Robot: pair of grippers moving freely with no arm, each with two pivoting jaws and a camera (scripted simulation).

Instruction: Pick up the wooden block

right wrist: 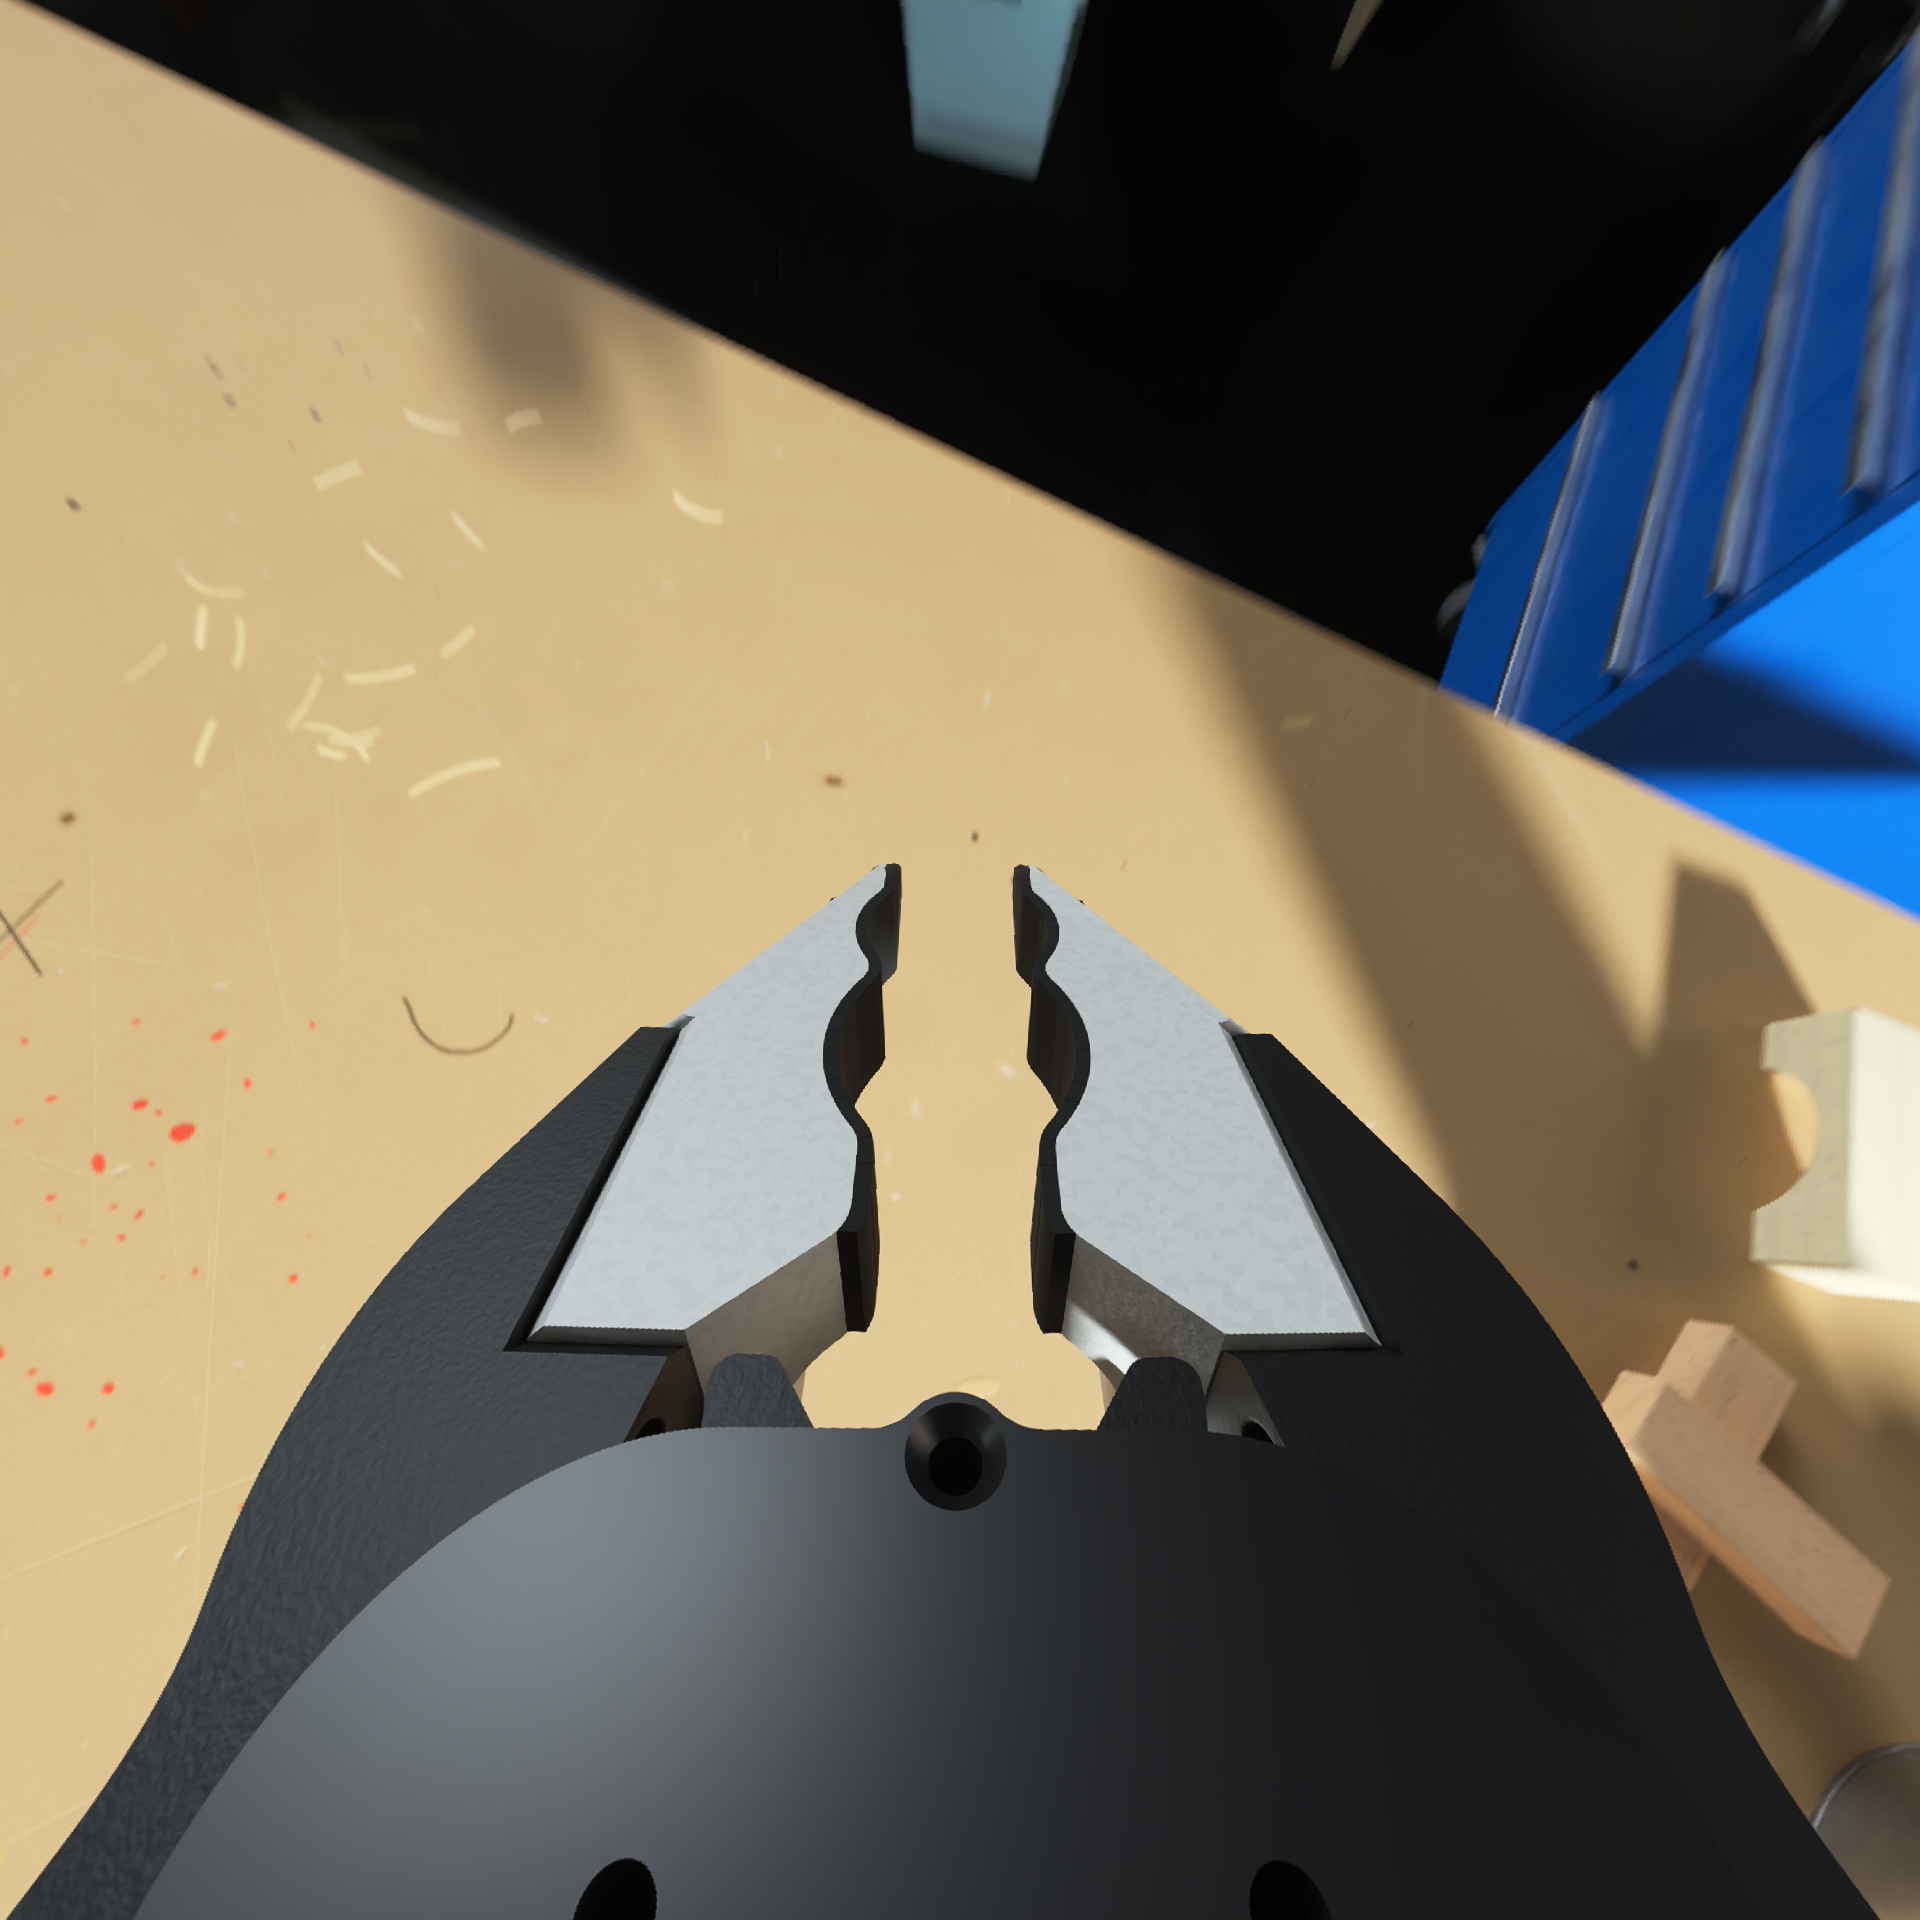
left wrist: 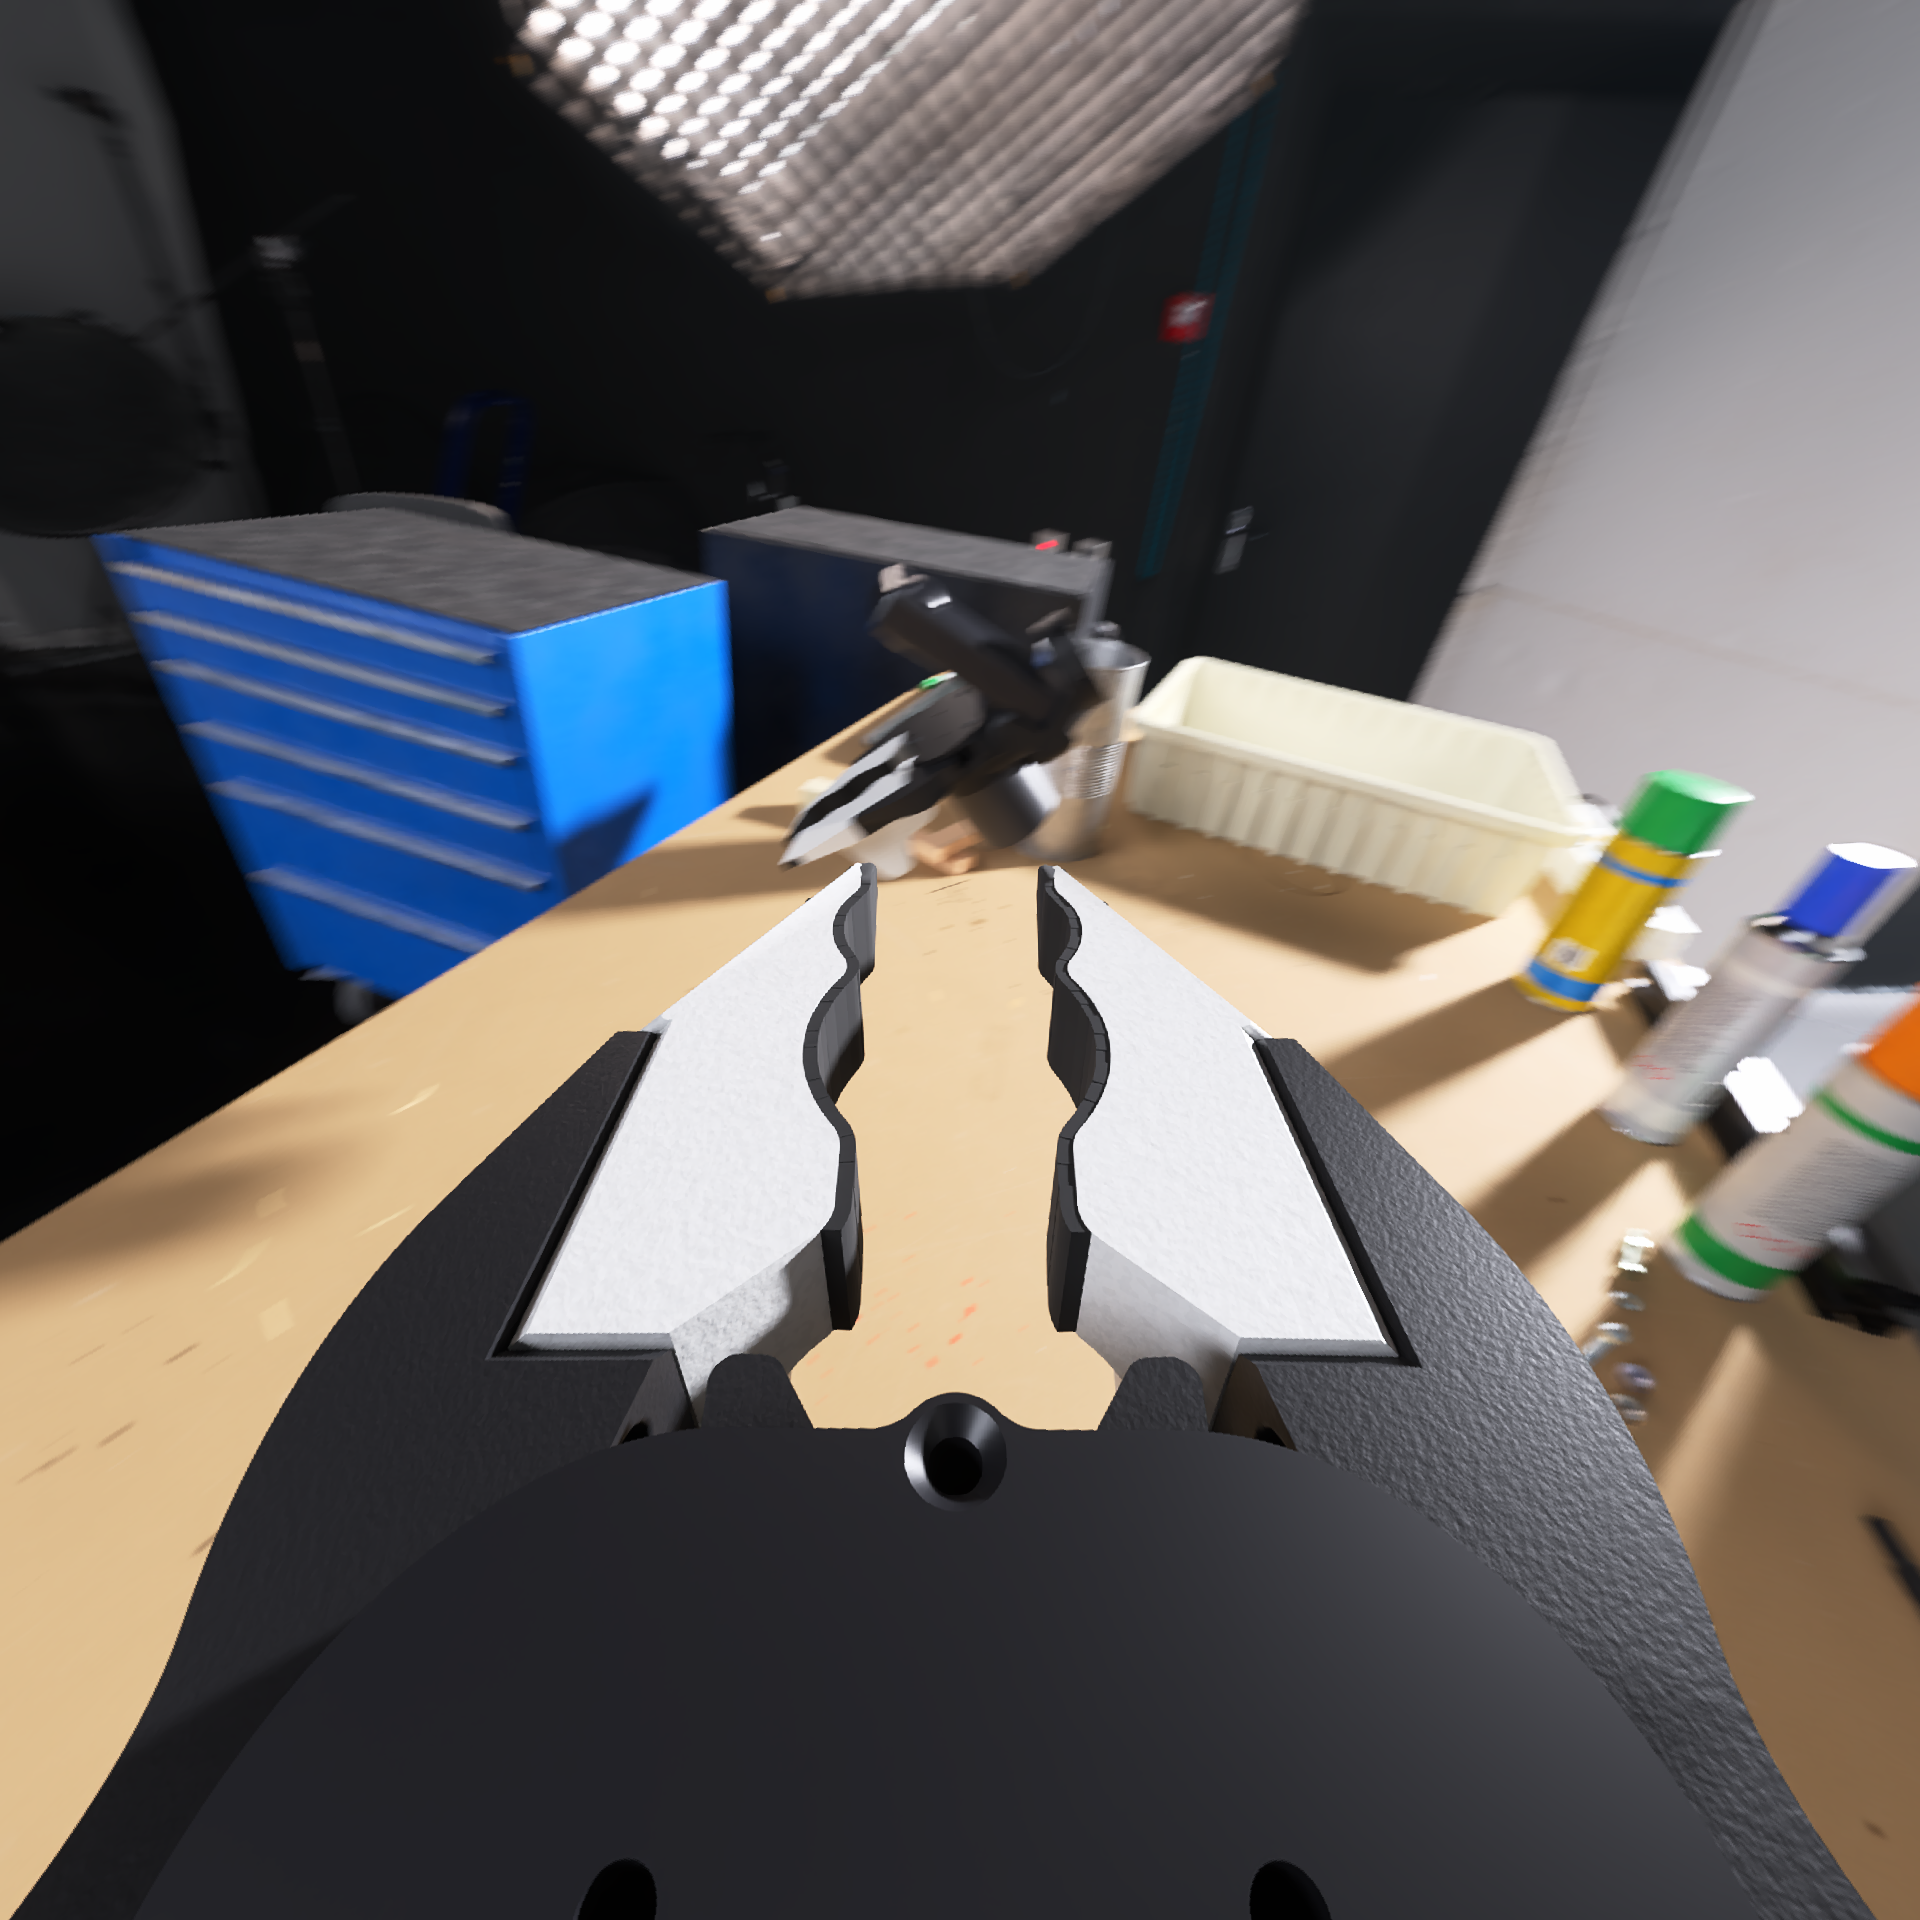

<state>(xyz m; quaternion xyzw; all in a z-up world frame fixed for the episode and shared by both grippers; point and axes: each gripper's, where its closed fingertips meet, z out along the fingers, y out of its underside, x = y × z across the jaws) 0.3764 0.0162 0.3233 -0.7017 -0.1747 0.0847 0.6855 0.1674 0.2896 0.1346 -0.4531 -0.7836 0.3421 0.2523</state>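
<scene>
L hand-held gripper open, over workbench

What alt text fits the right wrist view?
The right tongs, open and empty, point down at a bare tan workbench. A wooden block and a pale notched block lie off to their right.

Pale cross-shaped wooden block flat on the workbench, ungrasped

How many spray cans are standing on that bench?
3, all along the bench's right edge: green-capped yellow can, blue-capped can, orange-topped can. More may be out of frame.
</scene>
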